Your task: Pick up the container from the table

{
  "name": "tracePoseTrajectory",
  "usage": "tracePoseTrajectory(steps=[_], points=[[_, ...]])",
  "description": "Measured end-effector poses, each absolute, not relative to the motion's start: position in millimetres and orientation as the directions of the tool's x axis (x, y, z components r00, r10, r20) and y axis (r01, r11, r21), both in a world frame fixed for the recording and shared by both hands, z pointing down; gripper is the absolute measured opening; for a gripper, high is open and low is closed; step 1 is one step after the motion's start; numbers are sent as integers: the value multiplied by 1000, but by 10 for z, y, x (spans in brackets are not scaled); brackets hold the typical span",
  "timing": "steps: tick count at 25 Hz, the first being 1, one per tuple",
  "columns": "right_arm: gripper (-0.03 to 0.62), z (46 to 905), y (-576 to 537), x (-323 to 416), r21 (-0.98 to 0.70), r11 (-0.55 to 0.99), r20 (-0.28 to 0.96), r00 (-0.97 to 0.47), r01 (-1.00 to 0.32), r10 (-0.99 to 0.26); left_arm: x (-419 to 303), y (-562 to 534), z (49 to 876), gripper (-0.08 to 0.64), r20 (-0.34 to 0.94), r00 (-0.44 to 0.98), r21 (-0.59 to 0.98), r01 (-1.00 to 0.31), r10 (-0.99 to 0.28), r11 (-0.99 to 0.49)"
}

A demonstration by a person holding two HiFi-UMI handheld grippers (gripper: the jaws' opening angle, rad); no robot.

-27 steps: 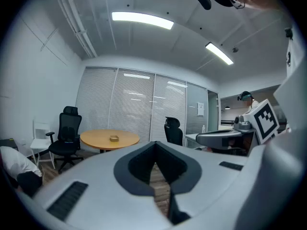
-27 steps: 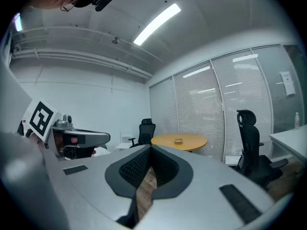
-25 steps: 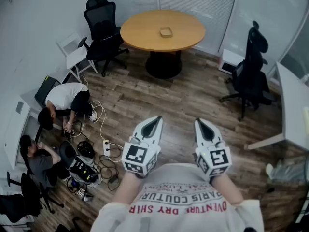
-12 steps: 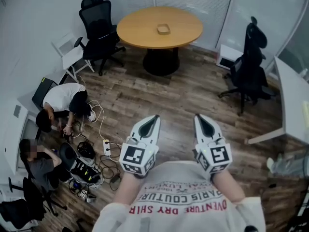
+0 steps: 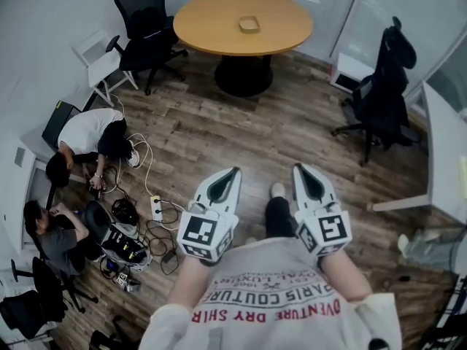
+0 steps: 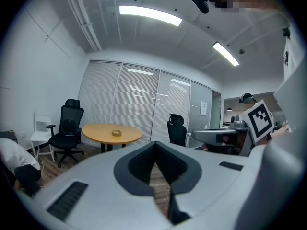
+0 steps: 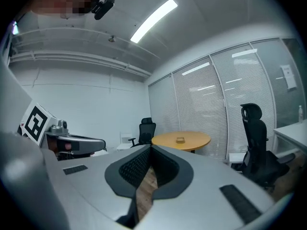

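Running upside down across the person's white shirt (image 5: 270, 297), red print read "PARIS COUTUR" and "VENTURE DRY SHIR", the ends cut off. The left gripper (image 5: 230, 176) and right gripper (image 5: 300, 172), smooth grey shells with checkered marker cubes, had their jaws clenched together on nothing. The small tan container (image 5: 249, 24), too small to make out in detail, sat on the round wooden table (image 5: 211, 31), well apart from both.
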State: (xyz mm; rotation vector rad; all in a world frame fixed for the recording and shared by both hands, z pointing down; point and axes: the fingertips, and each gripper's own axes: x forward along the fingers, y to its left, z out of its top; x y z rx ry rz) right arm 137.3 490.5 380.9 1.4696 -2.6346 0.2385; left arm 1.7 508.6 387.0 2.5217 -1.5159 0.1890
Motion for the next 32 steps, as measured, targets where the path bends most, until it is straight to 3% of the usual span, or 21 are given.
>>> tracePoseTrajectory(steps=[9, 24, 32], points=[[2, 3796, 3823, 1310, -29, 631, 126, -629, -776, -767, -12, 4009, 3957, 2, 248, 392, 104, -920, -886, -378], [2, 4003, 1593, 1774, -85, 682, 200, -683, -727, -703, 258, 1882, 3966, 2, 282, 299, 97, -954, -911, -283], [2, 4033, 827, 1564, -62, 664, 225, -658, -745, -718, 69, 1126, 3994, 2, 288, 320, 116, -947, -903, -299]])
